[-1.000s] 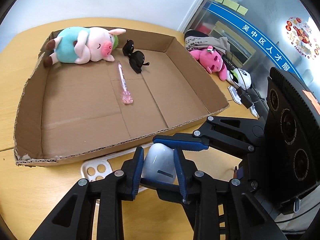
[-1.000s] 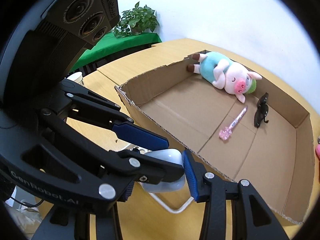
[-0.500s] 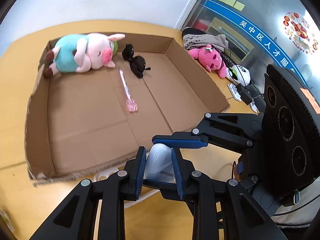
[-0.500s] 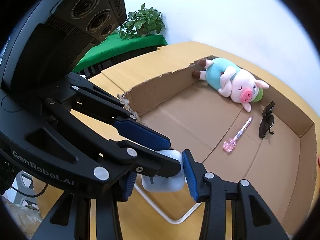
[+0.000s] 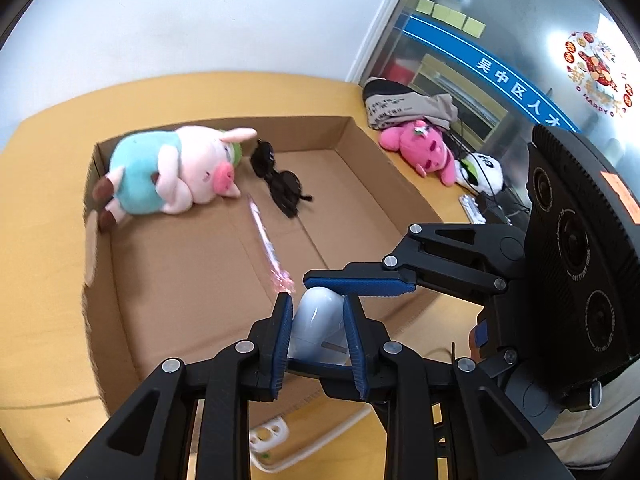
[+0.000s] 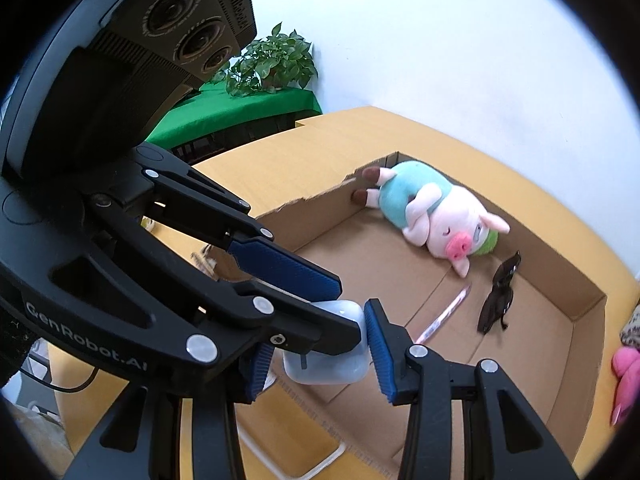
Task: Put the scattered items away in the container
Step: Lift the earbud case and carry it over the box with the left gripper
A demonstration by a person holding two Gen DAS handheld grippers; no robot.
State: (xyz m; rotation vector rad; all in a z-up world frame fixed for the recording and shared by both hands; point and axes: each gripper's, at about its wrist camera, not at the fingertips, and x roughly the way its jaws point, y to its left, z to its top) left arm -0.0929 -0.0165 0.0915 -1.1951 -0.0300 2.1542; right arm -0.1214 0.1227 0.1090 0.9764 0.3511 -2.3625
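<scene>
A white rounded case (image 5: 316, 328) hangs over the near wall of the cardboard box (image 5: 400, 184), held by both grippers at once. My left gripper (image 5: 317, 304) is shut on its sides. One blue pad of the right gripper lies across the case's top, and the other is hidden below. In the right wrist view my right gripper (image 6: 316, 340) is shut on the case (image 6: 328, 372), with the left one's fingers (image 6: 284, 268) crossing from the upper left. Inside the box (image 6: 588, 320) lie a pig plush (image 5: 172, 172) (image 6: 436, 220), black sunglasses (image 5: 280, 184) (image 6: 498, 300) and a pink pen (image 5: 264, 240) (image 6: 444, 316).
On the wooden table right of the box sit a pink plush (image 5: 420, 148), a panda toy (image 5: 484, 168), folded clothing (image 5: 404, 104) and cables. A white holed tray (image 5: 268, 436) lies below the grippers. A potted plant (image 6: 272, 60) stands on a green cloth at the back.
Both grippers have risen and moved forward together with the case, from in front of the box to above its near wall. The white tray has dropped lower in view.
</scene>
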